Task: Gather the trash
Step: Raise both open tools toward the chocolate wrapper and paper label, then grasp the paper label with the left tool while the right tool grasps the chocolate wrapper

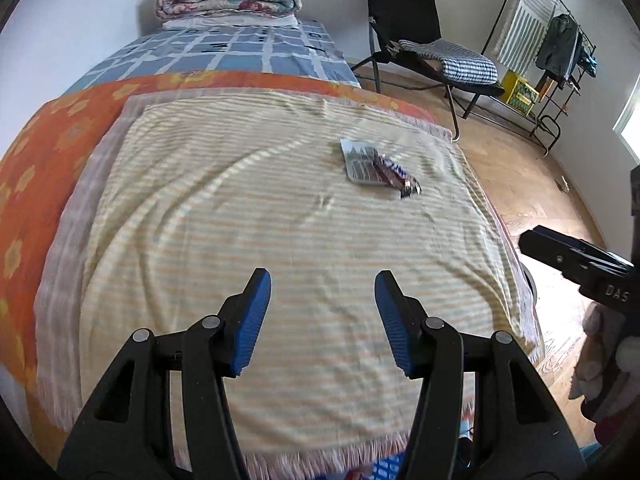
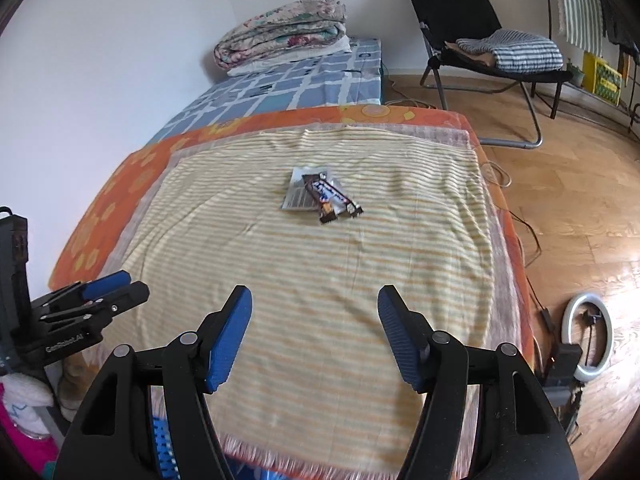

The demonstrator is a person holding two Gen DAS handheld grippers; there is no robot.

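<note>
Crumpled brown candy wrapper [image 2: 334,199]

Open left tool [image 1: 322,280] faces wrapper [image 1: 396,173] on blanket [image 1: 240,208].

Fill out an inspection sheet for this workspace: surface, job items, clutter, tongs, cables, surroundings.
Surface: striped yellow blanket spread over an orange floral cover on a bed; wrinkled.
Job's things: brown candy bar wrapper lying partly on a flat grey printed packet, both mid-blanket.
Clutter: nothing seen on the blanket besides these.
Tongs: left tongs open, empty, above the blanket's near part; right tongs open, empty, likewise.
Cables: cords on the floor along the bed's right side.
Surroundings: folded floral quilt at the far end, black folding chair with a striped cushion, ring light on the wooden floor, clothes rack.
</note>
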